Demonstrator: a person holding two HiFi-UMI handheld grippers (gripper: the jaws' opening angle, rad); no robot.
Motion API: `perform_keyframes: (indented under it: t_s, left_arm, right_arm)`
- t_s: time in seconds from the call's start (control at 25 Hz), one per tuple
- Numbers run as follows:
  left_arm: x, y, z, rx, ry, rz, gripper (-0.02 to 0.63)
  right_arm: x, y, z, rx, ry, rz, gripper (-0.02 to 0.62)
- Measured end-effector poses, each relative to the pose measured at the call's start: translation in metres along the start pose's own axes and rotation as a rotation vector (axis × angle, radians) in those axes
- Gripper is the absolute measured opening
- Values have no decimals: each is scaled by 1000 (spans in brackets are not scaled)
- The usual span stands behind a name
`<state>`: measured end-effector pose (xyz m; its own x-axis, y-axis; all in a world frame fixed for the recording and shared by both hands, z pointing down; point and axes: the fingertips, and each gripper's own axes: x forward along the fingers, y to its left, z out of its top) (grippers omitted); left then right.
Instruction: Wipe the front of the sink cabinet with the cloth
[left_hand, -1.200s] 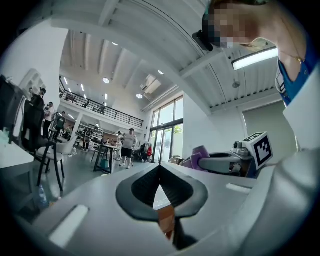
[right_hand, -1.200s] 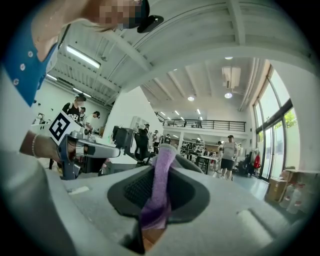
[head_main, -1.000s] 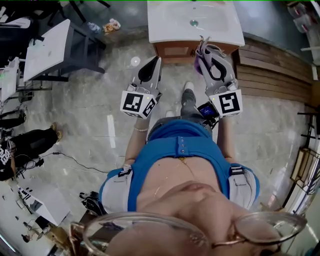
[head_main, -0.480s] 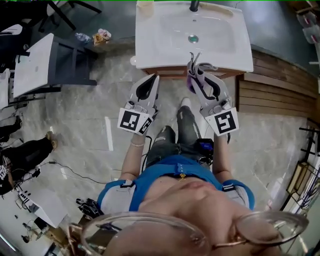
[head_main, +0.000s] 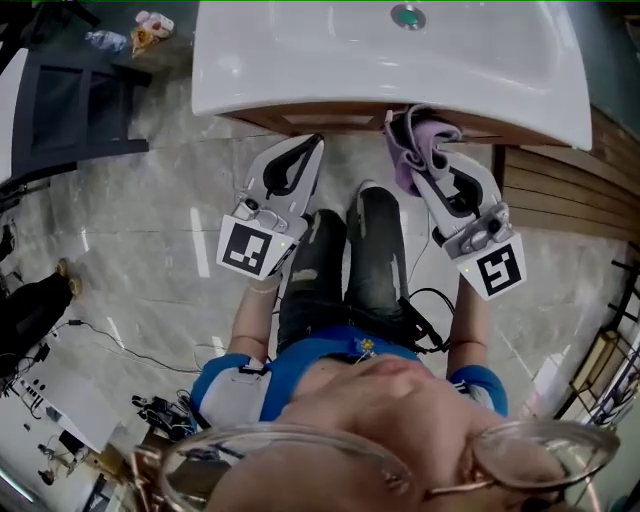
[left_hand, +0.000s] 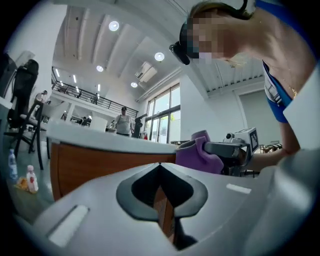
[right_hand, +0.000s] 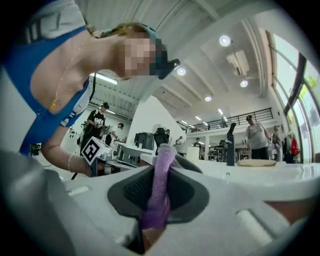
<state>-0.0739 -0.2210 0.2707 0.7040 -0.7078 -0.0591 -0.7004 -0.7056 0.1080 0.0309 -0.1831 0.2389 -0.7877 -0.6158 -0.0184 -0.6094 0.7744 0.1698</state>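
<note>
The white basin (head_main: 300, 70) overhangs at 12 o'clock and is cut off by the top edge. Under its lip only a thin strip of the brown wooden sink cabinet front (head_main: 330, 118) shows. The right tool (head_main: 418, 130) is clamped on a crumpled purple cloth (head_main: 412, 160), which sits at 1 o'clock right beside that strip; I cannot tell whether they touch. The left tool (head_main: 312, 148) has its jaws together with nothing between them, and it sits near the strip at 11 o'clock. Pale marble floor (head_main: 150, 240) lies open towards 9 o'clock. A wooden slat panel (head_main: 560, 190) closes off 3 o'clock, and a dark grey stand (head_main: 70, 110) sits at 10 o'clock.
</note>
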Motion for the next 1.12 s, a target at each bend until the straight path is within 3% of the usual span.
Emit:
perform_keyframes:
  t_s: [0.12,0.24,0.4,0.52,0.68,0.84,0.96,1.04,1.12]
  left_arm:
    - [-10,8,-52,44,-61,-3,0]
    - [-24,20,-78,71,-164,13,0]
    - [-54,40,-98,71,-261,19,0]
    - [-76,47,-103,33,-259,25,0]
    - [-104,45,-93,46,-254,31,0]
    - [-125,38,-89,25,-275,47,0]
    - [-135,29,-81,33,-297,26,0]
    - [-142,26,-80,55,-300,23,0]
    - [-147,30,-88,63,-280,46,0]
  right_arm:
    - [-11,7,-52,-6,-58,-25,64]
    - [-24,13,-93,24,-90,-70,64]
    - [-36,12,-125,74,-133,-199,64]
    - [-36,17,-126,92,-107,-254,64]
    - [-38,26,-110,44,-99,-311,64]
    - [-33,22,-125,26,-67,-361,64]
    - [-28,9,-113,75,-155,-398,63]
    - [-17,9,-102,57,-141,-364,64]
    - [9,16,-100,-43,-27,-292,64]
